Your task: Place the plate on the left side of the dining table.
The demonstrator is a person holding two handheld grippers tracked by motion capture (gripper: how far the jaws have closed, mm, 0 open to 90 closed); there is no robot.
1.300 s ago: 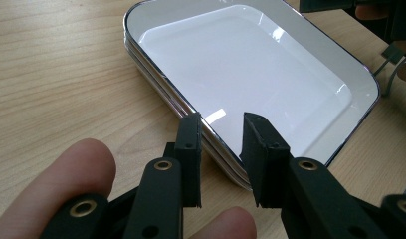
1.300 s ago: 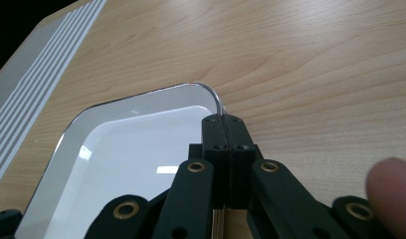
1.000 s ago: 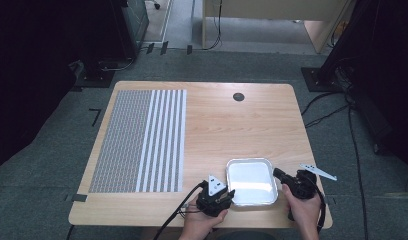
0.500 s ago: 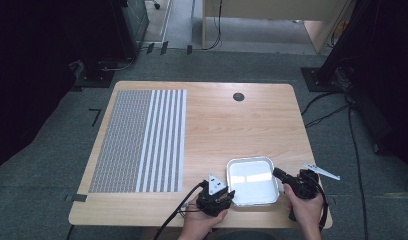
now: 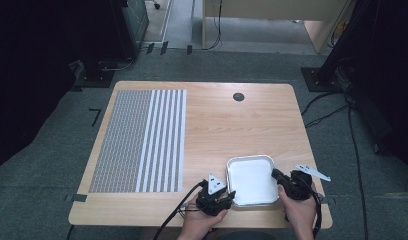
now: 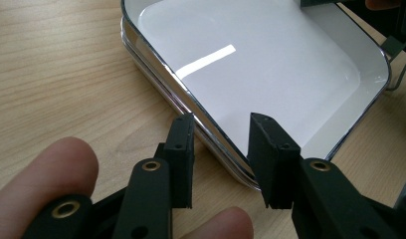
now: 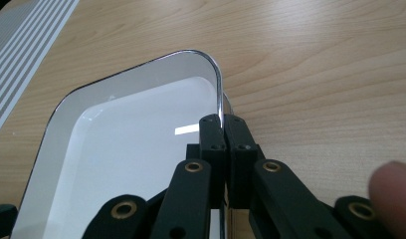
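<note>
- White enamel tray (image 5: 251,181) with a dark, shiny rim sits flat near the front edge of the counter (image 5: 242,125), toward its right side, and it is empty.
- Right hand-held gripper (image 7: 224,124) is clenched on the tray's right rim: one jaw inside the wall, the other outside, pads pressed together on the thin edge.
- Left hand-held gripper (image 6: 221,149) straddles the tray's left rim near the front corner, one jaw over the wood and one over the white floor. Its jaws have just been opening; a gap shows on each side of the rim, so it is released.
- Seen from above, the tray lies between the two hands, to the right of the left hand-held gripper (image 5: 217,197) and to the left of the right one (image 5: 284,182); it is nearly square, so no long axis stands out.
- Judged from this, only the right side has hold, and any lift or slide now would hang on that single edge.
- Farther off, a striped mat (image 5: 142,140) covers the counter's left part, well apart from the tray.
</note>
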